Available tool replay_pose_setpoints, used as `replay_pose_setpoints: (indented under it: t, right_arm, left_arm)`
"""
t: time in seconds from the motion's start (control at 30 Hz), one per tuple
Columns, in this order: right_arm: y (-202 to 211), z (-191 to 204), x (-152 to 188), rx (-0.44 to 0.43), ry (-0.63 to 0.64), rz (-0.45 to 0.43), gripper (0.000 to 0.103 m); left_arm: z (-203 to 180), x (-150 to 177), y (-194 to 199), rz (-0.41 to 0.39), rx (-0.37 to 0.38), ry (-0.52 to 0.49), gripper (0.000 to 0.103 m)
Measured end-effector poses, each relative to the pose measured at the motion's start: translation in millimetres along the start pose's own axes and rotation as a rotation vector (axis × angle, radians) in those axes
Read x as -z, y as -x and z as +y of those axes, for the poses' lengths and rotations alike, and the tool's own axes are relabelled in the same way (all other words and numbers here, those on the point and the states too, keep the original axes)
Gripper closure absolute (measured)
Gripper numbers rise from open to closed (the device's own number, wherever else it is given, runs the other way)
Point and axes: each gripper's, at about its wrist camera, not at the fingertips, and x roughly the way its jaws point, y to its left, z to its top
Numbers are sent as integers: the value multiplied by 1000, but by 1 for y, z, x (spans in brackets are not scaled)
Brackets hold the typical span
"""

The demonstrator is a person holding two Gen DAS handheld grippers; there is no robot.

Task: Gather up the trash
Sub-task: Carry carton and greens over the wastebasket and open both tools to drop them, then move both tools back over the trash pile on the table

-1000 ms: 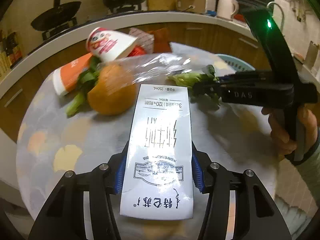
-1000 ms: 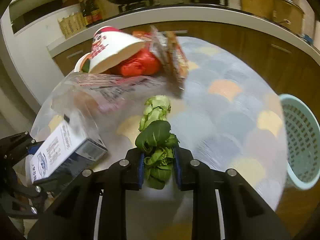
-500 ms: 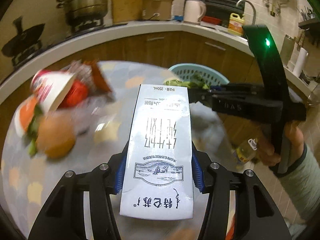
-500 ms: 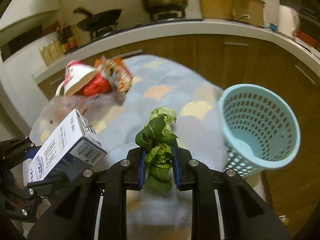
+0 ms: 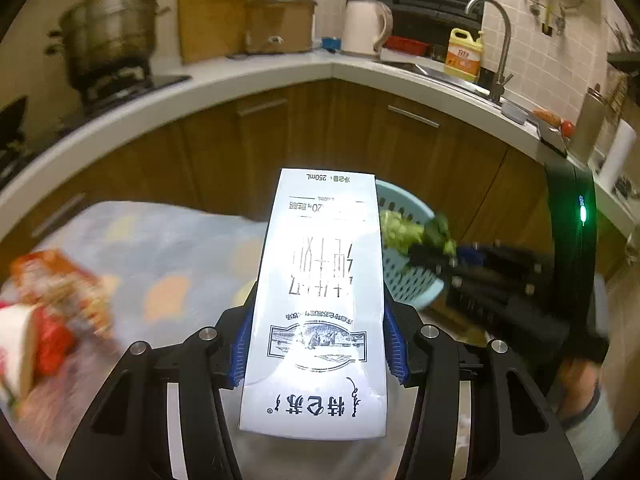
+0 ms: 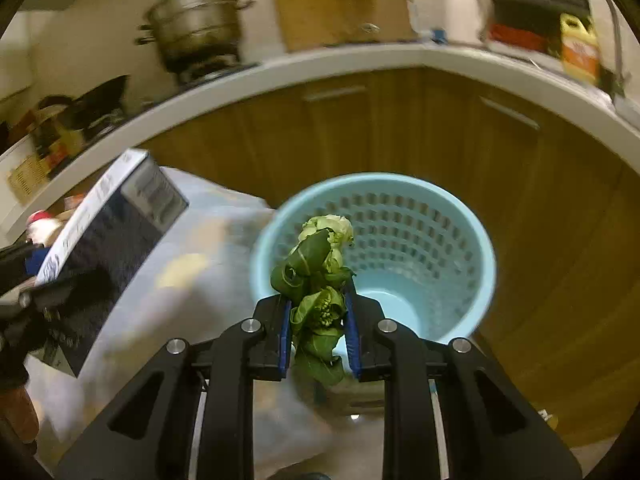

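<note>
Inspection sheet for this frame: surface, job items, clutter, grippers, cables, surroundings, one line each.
Surface: round table with a pastel patterned cloth.
Job's things: milk carton and leafy greens, both held; blue perforated basket beside the table, nothing seen inside.
Clutter: blurred snack wrappers and paper cup at the table's left edge.
Grippers: left gripper shut on the carton; right gripper shut on the greens, over the basket.
Cables: nothing seen.
Surroundings: counter with steamer pot, cutting board, kettle, faucet.
</note>
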Motion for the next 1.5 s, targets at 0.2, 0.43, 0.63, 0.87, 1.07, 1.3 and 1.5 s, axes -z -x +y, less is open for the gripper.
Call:
replay_pose_setpoints:
  t: [0.2,0.43,0.63,0.87,1.07,1.3,1.5]
  right_arm:
    - [-44,-45,6,33,-98,85,84]
    - [-66,-64,8,44,-139,148,82]
    - [-72,-69,13,33,-163,189,81]
    - [-69,-74,16,35,-183,180,77]
    - [-54,-74,18,33,-191,154,74]
    - [-31,-56,15,25,-158,120,74]
    - [-4,-29,8,-18,-123,75,74]
  left_arm:
    - [-13,-27,-75,66,29,25,52]
    - [-15,-31,-138,172,31,61,52]
    - [-20,-31,-167,266,13,63,51]
    - [-19,-30,-170,295,9,64,34]
    - [-15,-26,-153,230,25,76,33]
    - [-11,-16,-117,132,30,80,33]
    - [-12,-5,-54,7,-30,58,33]
